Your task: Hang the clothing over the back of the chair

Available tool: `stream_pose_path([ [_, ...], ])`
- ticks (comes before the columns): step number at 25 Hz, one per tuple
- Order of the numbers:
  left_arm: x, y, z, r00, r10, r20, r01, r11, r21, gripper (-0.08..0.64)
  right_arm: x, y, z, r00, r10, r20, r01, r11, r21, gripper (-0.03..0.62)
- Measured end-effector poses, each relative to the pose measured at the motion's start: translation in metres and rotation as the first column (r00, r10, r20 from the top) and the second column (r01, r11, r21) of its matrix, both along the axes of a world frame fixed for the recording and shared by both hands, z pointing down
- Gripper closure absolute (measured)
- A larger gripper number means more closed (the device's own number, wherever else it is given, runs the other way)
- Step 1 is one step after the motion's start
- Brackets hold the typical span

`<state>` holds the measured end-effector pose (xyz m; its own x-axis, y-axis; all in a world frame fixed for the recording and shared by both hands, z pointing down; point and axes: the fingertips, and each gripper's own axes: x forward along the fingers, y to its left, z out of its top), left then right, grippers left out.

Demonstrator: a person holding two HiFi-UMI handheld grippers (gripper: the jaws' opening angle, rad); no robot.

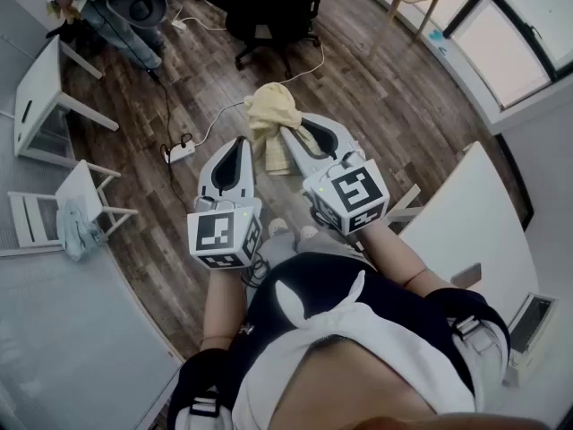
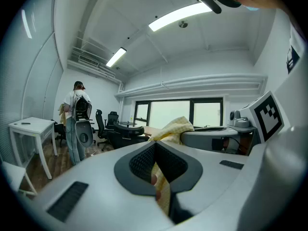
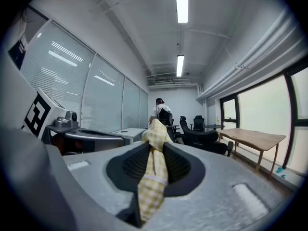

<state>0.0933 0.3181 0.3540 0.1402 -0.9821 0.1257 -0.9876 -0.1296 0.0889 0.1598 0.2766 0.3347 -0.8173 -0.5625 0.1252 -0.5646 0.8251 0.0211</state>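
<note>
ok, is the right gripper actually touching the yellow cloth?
Touching. The right gripper view shows the right gripper with jaws closed on the yellow cloth, fabric bunched between them.

Yellow clothing (image 1: 271, 115) partly hidden within jaws

Both arms are out in front of the body, bare forearms side by side, left forearm (image 1: 224, 305) and right forearm (image 1: 400, 254), each hand on a gripper. The left gripper (image 1: 240, 147) and right gripper (image 1: 306, 129) sit close together, nearly level, noses tipped a touch downward and angled in toward each other. The marker cubes face up at the head camera, left cube (image 1: 222, 233) and right cube (image 1: 347, 192). Each gripper's own view shows its jaws pinched together on the cloth (image 3: 153, 170), which runs right through the dark pads.
</note>
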Motion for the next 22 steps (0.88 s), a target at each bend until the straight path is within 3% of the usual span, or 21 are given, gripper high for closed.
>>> stream_pose_path([
  [7, -0.019, -0.009, 0.0, 1.0, 0.025, 0.004, -0.025, 1.0, 0.008, 0.554, -0.024, 0.0, 0.006, 1.0, -0.025, 0.01, 0.025, 1.0, 0.013, 0.522],
  [14, -0.038, -0.02, 0.001, 0.998, 0.054, 0.017, -0.054, 0.998, 0.021, 0.554, -0.04, -0.01, 0.003, 0.999, 0.017, 0.036, -0.019, 0.999, 0.036, 0.52],
  [22, -0.051, -0.044, 0.006, 0.997, 0.079, -0.002, -0.079, 0.997, 0.012, 0.554, -0.05, -0.035, 0.005, 0.999, 0.05, 0.007, -0.051, 0.998, 0.047, 0.518],
])
